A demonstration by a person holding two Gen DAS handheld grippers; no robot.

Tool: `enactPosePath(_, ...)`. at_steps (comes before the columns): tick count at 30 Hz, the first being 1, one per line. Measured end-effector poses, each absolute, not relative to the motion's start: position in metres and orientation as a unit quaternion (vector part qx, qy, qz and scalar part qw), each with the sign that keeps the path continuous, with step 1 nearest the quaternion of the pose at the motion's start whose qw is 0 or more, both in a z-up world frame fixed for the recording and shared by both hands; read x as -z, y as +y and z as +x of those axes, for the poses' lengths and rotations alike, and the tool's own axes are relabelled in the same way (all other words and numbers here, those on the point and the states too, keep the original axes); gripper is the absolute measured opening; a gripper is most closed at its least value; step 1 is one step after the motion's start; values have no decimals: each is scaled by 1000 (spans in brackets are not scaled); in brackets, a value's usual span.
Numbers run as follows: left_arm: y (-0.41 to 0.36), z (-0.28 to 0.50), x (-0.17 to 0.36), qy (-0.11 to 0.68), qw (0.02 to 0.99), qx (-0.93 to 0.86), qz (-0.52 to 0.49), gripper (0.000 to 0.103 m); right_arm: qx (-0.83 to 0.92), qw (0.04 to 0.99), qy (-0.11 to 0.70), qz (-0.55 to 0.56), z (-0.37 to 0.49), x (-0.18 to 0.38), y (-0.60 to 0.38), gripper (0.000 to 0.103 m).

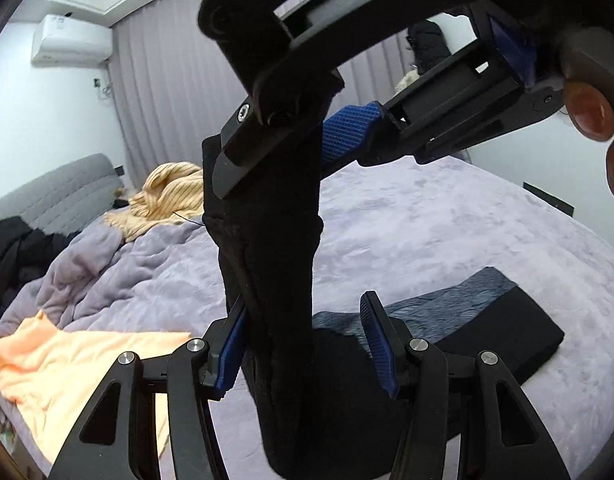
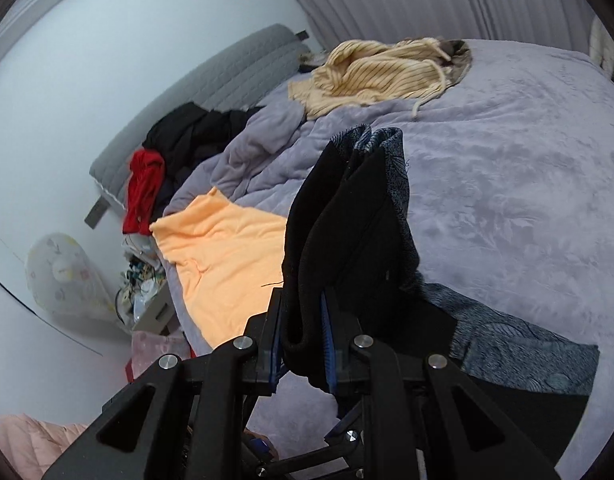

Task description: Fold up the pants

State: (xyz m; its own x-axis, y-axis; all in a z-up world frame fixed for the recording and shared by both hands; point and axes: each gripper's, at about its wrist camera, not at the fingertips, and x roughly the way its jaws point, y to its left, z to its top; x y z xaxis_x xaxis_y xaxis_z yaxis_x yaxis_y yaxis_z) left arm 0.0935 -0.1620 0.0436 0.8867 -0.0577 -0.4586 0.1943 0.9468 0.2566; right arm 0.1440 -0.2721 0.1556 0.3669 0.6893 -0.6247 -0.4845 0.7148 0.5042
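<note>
Black pants [image 1: 275, 264] hang bunched above the lilac bed [image 1: 447, 216], clenched by the right gripper [image 2: 303, 320]; the left gripper [image 1: 307, 344] seems clamped on them too, though its far pad looks clear.

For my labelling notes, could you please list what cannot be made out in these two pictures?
- Left wrist view: whether the left gripper pinches the black pants; cloth hangs between the pads, contact unclear.
- Left wrist view: the right gripper fingertips, buried in the cloth.
- Right wrist view: the pants' lower end, behind the right gripper.
- Right wrist view: clutter on the nightstand, too small.
</note>
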Motion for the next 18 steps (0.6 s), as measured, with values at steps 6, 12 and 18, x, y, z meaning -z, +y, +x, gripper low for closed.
enactPosePath(6,-257,89,-6,265,934,125,205,55,-293,830,428,206,120,-102,-389,19)
enactPosePath(12,-310,89,55,315,897,153,271,55,-225,801,461,309,111,0,-463,19)
enactPosePath(18,-309,80,64,321,878,185,303,57,-216,767,465,386,107,70,-489,25)
